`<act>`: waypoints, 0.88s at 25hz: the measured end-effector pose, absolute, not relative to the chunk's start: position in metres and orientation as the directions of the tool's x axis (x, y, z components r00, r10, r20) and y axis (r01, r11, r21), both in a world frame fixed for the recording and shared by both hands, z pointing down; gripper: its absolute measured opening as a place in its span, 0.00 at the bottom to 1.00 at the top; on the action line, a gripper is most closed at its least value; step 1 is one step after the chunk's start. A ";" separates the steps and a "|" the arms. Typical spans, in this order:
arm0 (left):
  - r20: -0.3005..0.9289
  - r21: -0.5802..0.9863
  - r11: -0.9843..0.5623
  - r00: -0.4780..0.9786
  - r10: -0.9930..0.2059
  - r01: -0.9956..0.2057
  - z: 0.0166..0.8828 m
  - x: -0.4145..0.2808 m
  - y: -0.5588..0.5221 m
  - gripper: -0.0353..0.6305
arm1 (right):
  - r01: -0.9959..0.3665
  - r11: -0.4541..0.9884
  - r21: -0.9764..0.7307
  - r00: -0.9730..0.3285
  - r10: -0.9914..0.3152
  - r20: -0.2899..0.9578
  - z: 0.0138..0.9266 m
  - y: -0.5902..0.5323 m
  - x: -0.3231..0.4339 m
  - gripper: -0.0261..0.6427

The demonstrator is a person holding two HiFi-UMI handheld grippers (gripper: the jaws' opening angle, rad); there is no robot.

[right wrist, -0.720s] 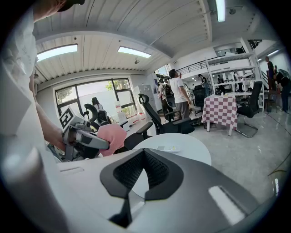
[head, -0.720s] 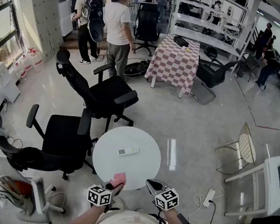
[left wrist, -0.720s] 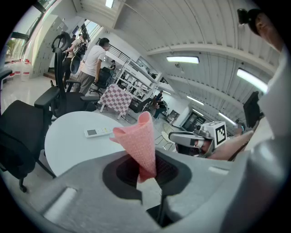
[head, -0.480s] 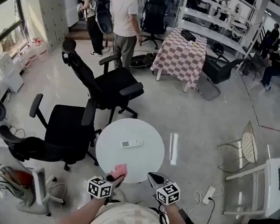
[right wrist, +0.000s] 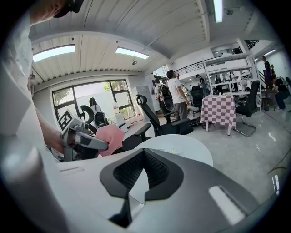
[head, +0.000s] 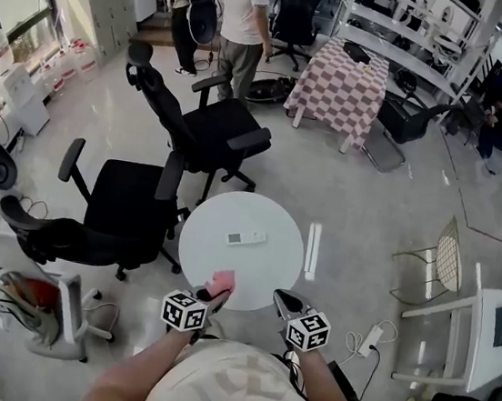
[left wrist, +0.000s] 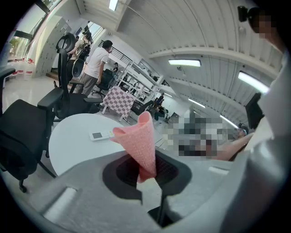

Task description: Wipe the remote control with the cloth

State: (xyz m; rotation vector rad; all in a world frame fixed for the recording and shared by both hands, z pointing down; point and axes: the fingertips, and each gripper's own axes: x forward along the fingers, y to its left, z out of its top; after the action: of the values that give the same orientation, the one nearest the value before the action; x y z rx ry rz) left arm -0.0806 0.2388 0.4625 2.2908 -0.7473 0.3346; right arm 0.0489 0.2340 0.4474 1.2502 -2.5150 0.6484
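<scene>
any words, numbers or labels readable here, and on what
No text can be read in any view.
remote: too small to read anything on it.
marker cubes: black-and-white square patterns, no letters.
shirt: faint print, too blurred to read.
cloth: plain pink, no label showing.

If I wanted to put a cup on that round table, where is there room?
The table is mostly bare; only the remote lies near its middle. Free: the right half, remote to rim, and the far strip beyond the remote. Crowded: the near rim, with the cloth in the left gripper and the right gripper.
</scene>
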 end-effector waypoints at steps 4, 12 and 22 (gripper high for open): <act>0.419 0.541 -0.602 0.809 -0.413 -0.588 0.462 -0.083 0.226 0.12 | -0.817 0.513 -0.264 -0.575 -0.691 0.438 0.450 0.225 0.049 0.05; 0.417 0.564 -0.600 0.823 -0.387 -0.568 0.469 -0.090 0.218 0.12 | -0.835 0.496 -0.239 -0.546 -0.689 0.477 0.454 0.220 0.038 0.05; 0.450 0.601 -0.523 0.797 -0.403 -0.604 0.492 -0.110 0.206 0.12 | -0.811 0.526 -0.254 -0.572 -0.627 0.529 0.478 0.204 0.021 0.05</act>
State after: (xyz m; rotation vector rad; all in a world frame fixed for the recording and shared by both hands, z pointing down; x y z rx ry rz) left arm -0.1096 0.2056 0.4924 2.1919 -0.7408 0.3255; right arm 0.0207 0.2041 0.4779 1.1849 -2.3961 0.6833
